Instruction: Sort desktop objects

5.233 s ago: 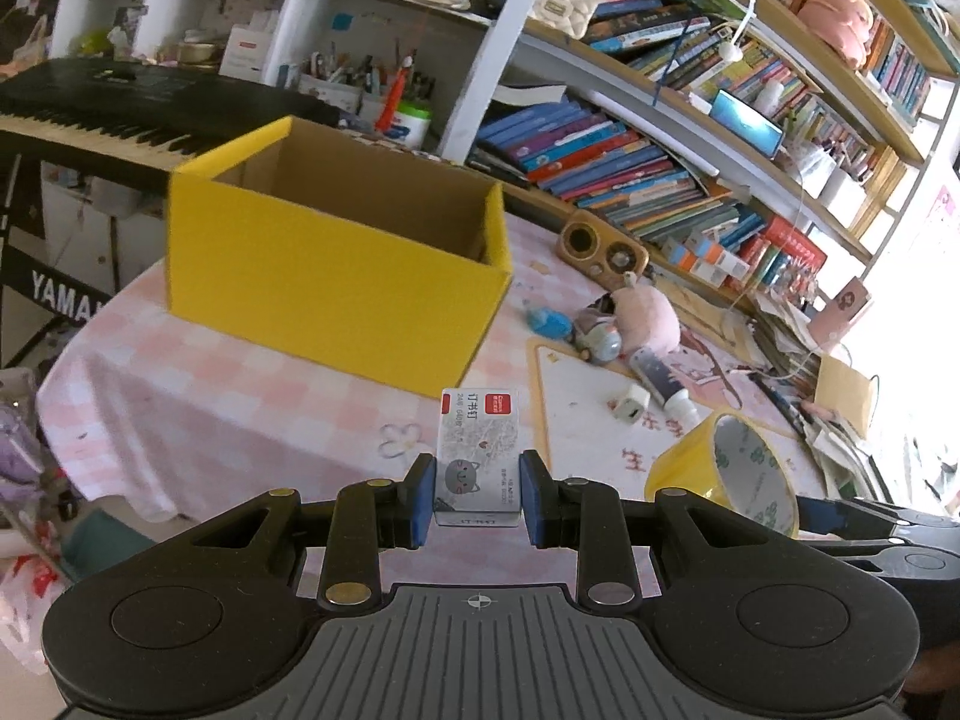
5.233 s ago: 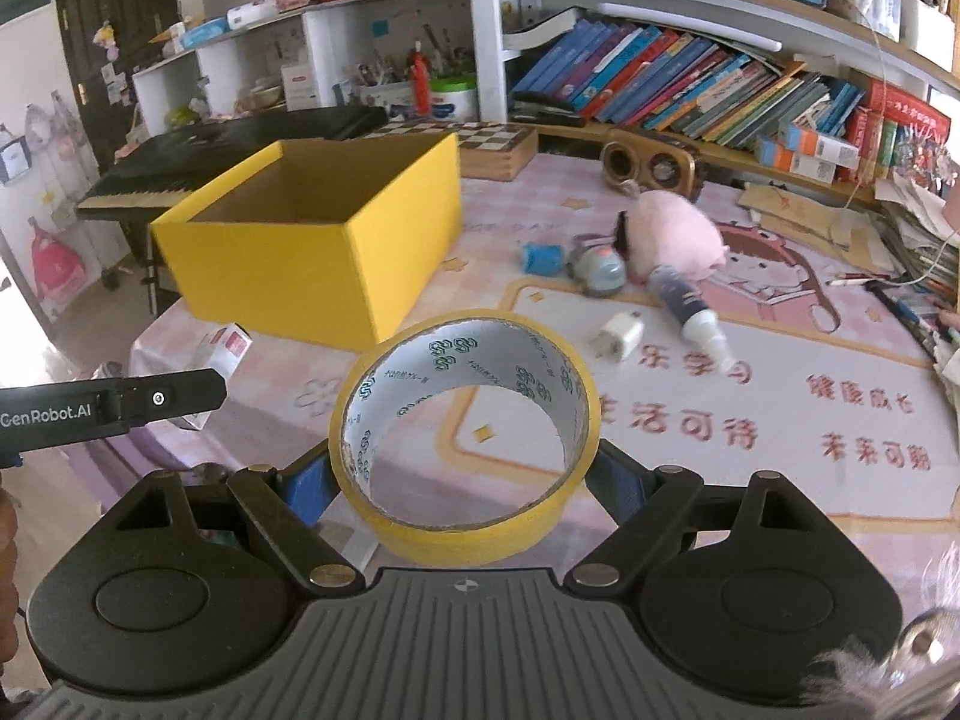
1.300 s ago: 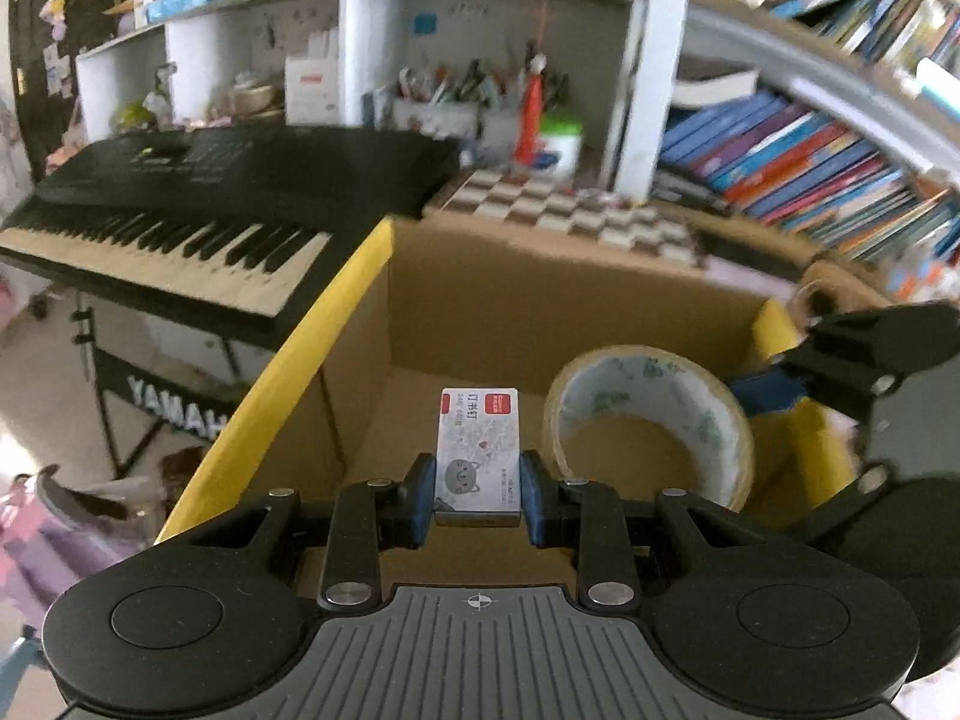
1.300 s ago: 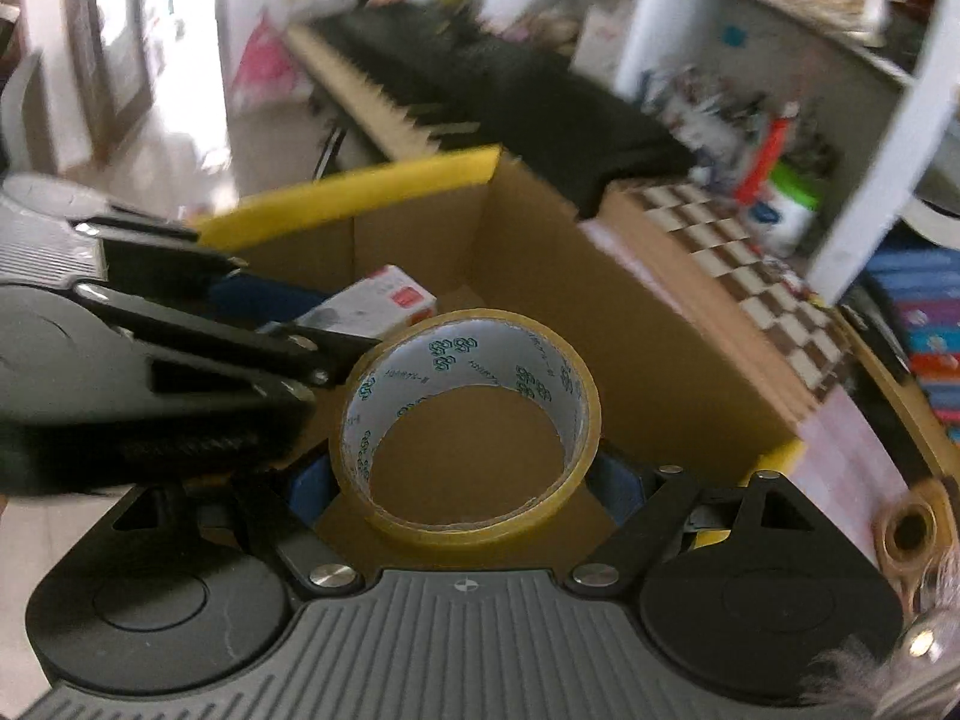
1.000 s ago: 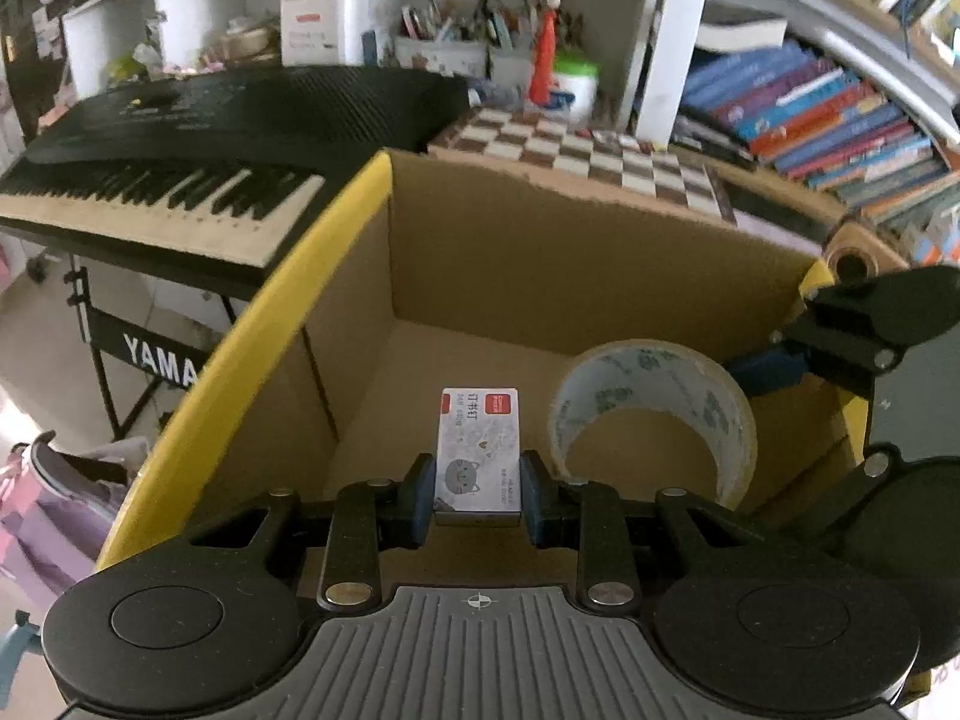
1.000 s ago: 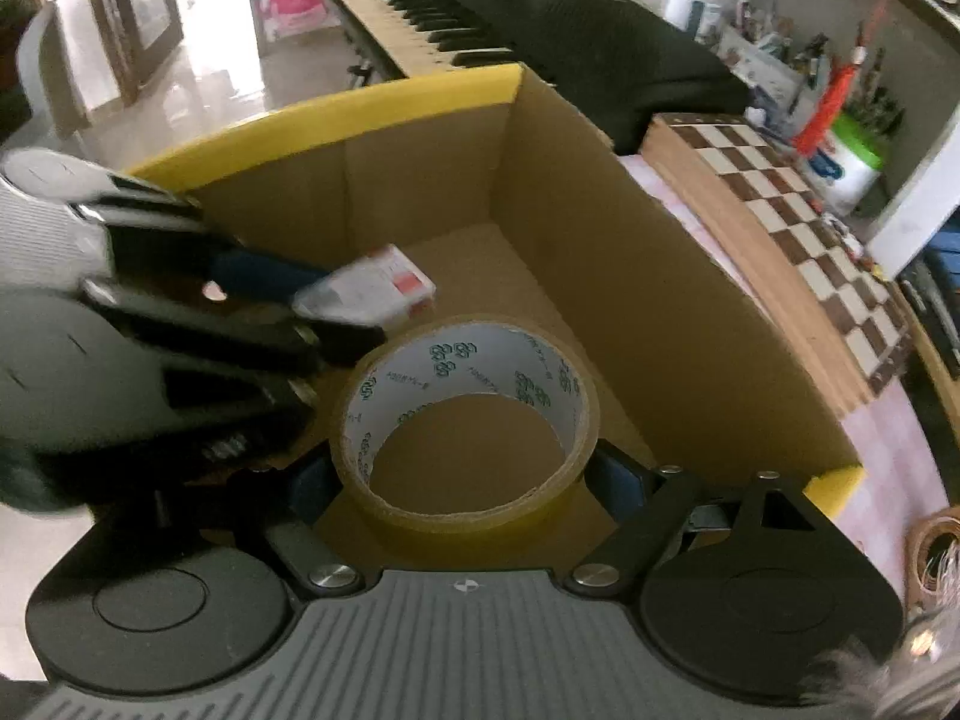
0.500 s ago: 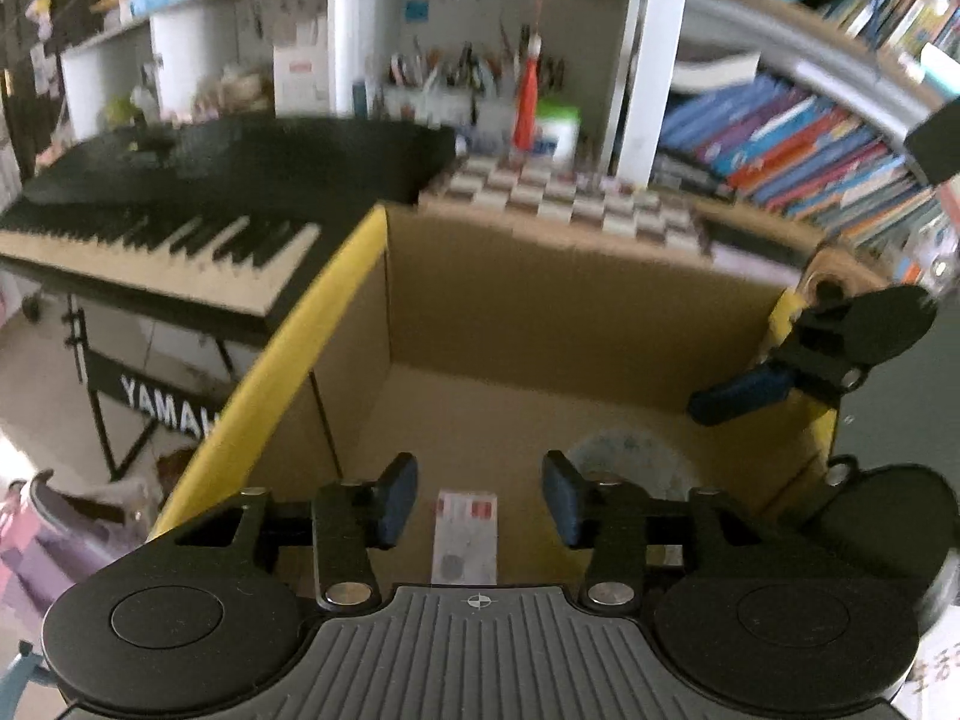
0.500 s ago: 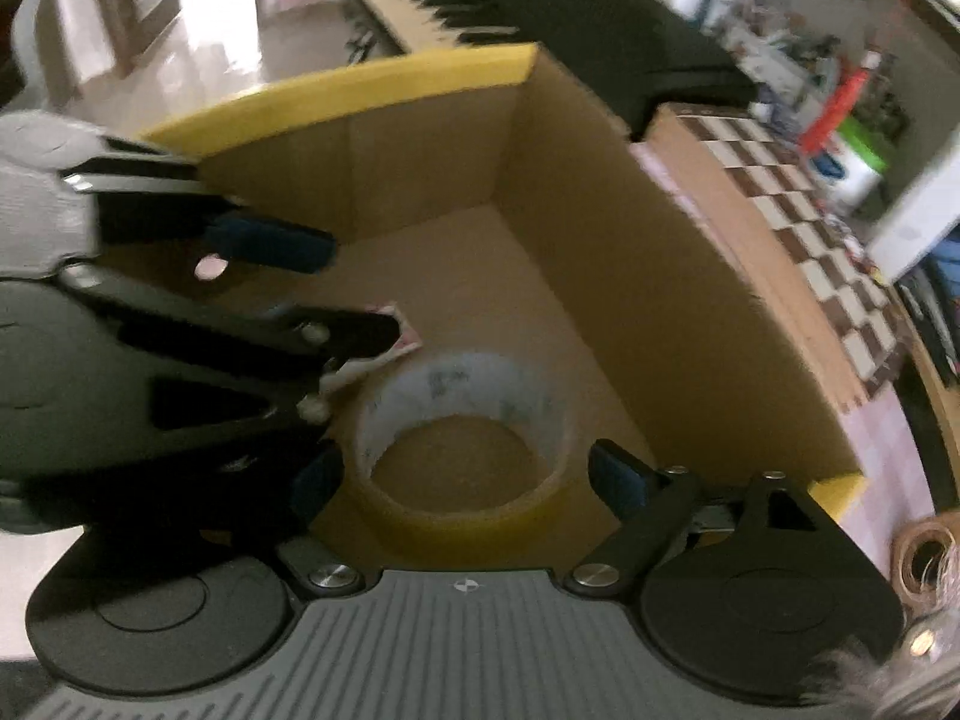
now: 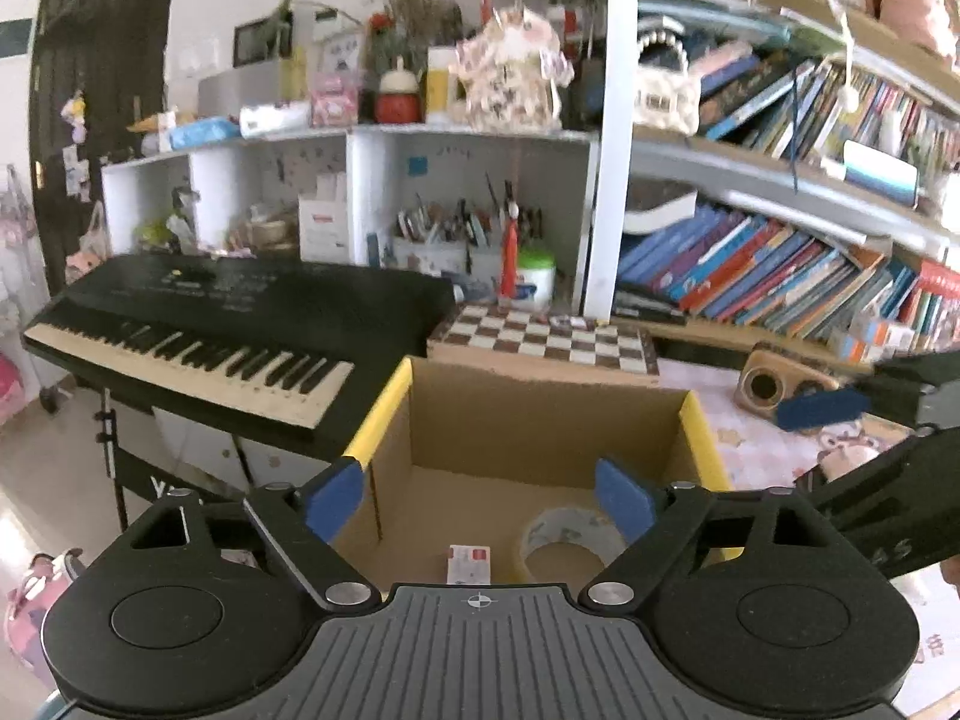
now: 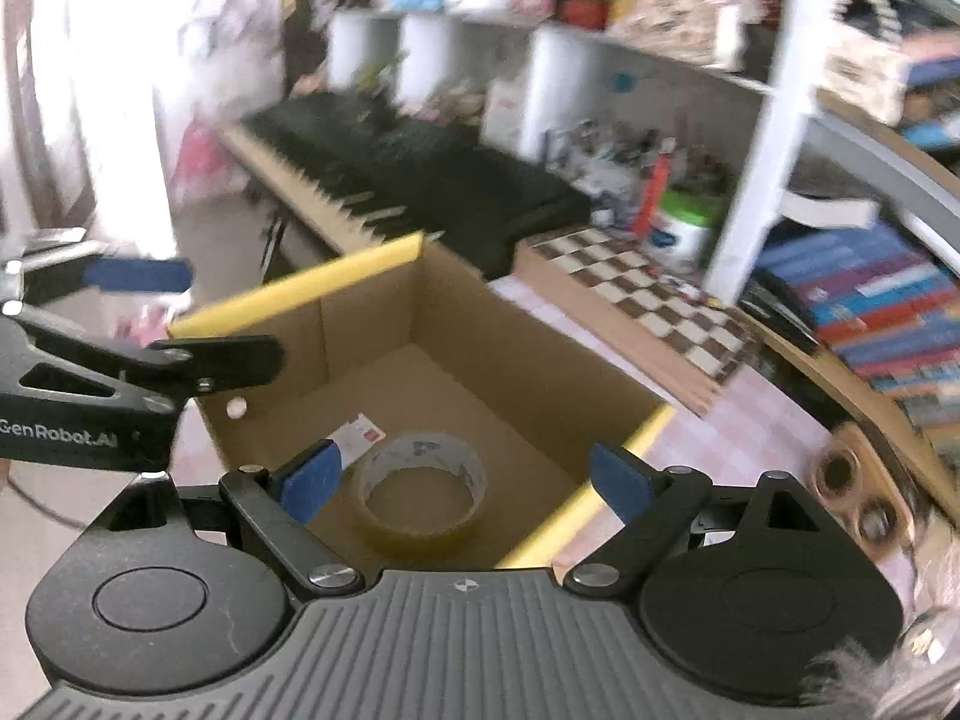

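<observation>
My left gripper (image 9: 477, 498), jaws just opened, and right gripper (image 10: 465, 483) stand empty; card (image 9: 468, 563) lies at nine o'clock of tape roll (image 9: 567, 546) in box (image 9: 540, 420).

Yellow-rimmed brown box (image 9: 696, 420); brown-and-cream checkered board (image 9: 543, 339) (chessboard).

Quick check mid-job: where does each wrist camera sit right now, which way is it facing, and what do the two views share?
Left wrist: on the left gripper, looking down into the yellow box toward the keyboard; its own open jaws show, the right gripper at the edge.
Right wrist: on the right gripper, looking into that box; its own open jaws show, the left gripper at left.
Shared: box, tape roll, card, chessboard.
</observation>
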`<state>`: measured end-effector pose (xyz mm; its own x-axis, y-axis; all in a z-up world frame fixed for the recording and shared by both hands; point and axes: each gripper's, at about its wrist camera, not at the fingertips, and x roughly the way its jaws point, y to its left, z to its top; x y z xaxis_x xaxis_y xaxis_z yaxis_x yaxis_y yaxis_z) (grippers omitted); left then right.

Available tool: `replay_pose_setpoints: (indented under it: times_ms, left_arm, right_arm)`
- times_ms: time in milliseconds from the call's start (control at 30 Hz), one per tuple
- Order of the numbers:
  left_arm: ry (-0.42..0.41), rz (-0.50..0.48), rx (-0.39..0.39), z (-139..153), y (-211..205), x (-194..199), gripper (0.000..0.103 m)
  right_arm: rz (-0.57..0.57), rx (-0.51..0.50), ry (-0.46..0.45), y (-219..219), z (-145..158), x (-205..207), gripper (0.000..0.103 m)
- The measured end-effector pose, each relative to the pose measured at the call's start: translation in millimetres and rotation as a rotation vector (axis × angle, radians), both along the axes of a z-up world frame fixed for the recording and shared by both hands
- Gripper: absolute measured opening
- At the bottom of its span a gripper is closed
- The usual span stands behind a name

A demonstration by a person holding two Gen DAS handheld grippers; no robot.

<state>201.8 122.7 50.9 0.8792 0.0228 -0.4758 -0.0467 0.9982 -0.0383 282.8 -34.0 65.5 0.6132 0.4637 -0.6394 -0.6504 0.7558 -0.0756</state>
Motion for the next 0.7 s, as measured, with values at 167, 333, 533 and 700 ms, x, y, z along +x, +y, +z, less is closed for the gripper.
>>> replay_pose_setpoints:
  times_ms: [167,333,533,700]
  left_arm:
    - [-0.035,0.006,-0.006,8.3,1.7,-33.9,0.093]
    - [-0.058,0.025,-0.031,11.7,3.3,-65.8,0.095]
    - [-0.062,0.011,-0.032,9.2,0.9,-98.9,0.096]
    - [-0.050,-0.008,-0.029,3.1,-2.1,-119.1,0.096]
  right_arm:
    - [-0.131,0.106,-0.035,-31.2,14.5,-37.9,0.090]
    - [-0.288,0.182,-0.079,-58.0,20.1,-80.1,0.090]
    - [-0.442,0.232,-0.105,-84.6,15.5,-129.6,0.090]
    - [-0.541,0.231,-0.133,-94.8,6.4,-165.7,0.090]
